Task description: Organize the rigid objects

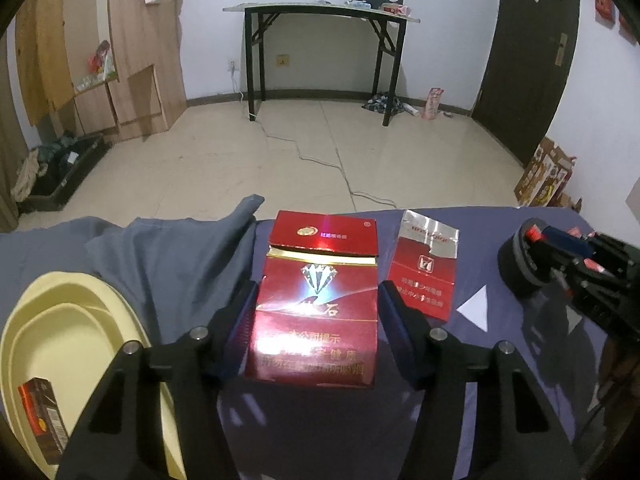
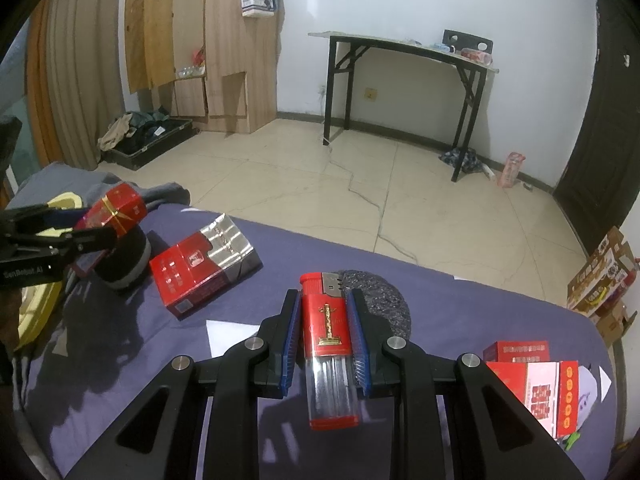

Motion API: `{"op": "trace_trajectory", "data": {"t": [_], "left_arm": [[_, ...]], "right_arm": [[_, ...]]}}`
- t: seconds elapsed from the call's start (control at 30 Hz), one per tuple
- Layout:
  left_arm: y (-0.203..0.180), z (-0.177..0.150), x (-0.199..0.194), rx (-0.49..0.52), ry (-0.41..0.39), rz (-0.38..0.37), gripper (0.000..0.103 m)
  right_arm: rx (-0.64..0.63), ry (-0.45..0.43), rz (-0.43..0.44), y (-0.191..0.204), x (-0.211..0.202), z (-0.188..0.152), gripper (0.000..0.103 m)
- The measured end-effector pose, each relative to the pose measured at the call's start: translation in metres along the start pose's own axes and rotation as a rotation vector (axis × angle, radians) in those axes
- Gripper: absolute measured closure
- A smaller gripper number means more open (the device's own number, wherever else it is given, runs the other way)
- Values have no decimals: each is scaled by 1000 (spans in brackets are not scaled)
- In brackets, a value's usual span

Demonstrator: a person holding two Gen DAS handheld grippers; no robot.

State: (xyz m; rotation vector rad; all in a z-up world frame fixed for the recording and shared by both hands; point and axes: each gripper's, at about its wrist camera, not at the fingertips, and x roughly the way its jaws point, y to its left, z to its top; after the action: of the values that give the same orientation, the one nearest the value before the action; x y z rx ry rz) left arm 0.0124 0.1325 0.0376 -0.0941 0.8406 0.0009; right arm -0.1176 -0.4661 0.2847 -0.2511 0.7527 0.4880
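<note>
Red lighter [image 2: 329,354] lengthwise in clamped right gripper [image 2: 324,336], metal head pointing forward.

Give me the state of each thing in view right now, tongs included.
Left tongs: shut on the diamond pack.
Diamond pack: lid flipped open, held off the cloth.
Right tongs: shut on the lighter.
Lighter: held, metal head pointing away.
Silver-top pack: lying flat, foil top torn open.
Yellow tray: holds one dark pack.
</note>
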Motion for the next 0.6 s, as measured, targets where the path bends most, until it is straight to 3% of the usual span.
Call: {"op": "trace_trajectory", "data": {"t": [0.6], "left_arm": [[7,4,-14,-53,-55,-46,45]], "right_arm": [[5,-16,5,0,-3,0,80]]}}
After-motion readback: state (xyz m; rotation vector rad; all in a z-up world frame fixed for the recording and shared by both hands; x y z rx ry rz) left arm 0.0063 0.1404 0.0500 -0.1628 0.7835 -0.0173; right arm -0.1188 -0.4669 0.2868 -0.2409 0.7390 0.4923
